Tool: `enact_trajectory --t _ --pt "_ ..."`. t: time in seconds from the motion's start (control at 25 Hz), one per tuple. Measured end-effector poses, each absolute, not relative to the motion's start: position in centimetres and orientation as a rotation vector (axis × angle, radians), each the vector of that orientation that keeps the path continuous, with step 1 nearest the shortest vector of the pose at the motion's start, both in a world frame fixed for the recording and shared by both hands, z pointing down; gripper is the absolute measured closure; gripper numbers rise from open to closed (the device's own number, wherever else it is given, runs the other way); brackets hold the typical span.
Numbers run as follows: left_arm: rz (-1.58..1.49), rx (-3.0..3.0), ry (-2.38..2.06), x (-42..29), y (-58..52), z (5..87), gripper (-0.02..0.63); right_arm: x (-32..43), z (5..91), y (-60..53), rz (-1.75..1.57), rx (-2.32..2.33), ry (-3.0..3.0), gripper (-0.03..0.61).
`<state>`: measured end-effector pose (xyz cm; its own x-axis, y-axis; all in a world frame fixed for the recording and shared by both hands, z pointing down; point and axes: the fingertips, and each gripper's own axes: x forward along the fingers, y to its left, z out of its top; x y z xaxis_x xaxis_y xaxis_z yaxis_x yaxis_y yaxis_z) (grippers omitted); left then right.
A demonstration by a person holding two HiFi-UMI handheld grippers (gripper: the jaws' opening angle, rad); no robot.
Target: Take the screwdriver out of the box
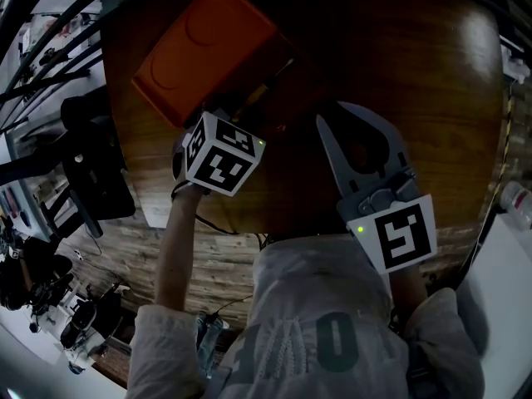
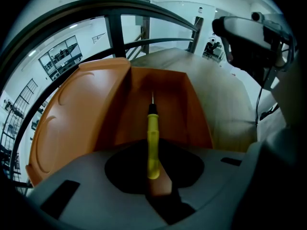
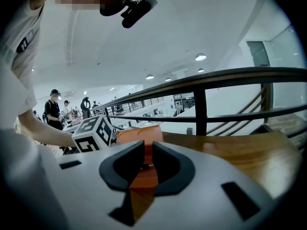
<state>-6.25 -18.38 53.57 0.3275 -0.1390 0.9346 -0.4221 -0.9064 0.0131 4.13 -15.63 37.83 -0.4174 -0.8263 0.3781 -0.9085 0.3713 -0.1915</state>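
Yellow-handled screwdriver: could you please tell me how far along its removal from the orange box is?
Done: the orange plastic box has its lid open. In hand: the left gripper is shut on the yellow-handled screwdriver. Left: lifting it out; its shaft sits within the box.

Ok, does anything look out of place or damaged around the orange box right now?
Nothing stands out. The orange box sits open on the table, and the left hand-held gripper is shut on the yellow screwdriver inside it.
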Motion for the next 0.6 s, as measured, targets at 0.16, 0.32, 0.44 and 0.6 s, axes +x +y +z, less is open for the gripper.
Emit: enact_trajectory --t 0.16,0.32,0.44,0.6 --pt "1.625 2.349 -0.499 -6.26 -18.46 53.56 0.528 4.11 37.85 -15.76 0.540 1.554 -2.415 0.515" --pt "1.641 2.357 -0.494 -6.64 -18.21 53.82 0.528 3.43 38.21 -15.58 0.545 1.533 -2.422 0.515" --pt "1.656 2.361 -0.490 -6.51 -18.10 53.94 0.531 3.45 38.10 -15.52 0.540 1.530 -2.427 0.515" --pt "1.661 2.354 -0.494 -6.35 -18.09 53.95 0.534 3.59 37.75 -15.52 0.525 1.518 -2.429 0.515"
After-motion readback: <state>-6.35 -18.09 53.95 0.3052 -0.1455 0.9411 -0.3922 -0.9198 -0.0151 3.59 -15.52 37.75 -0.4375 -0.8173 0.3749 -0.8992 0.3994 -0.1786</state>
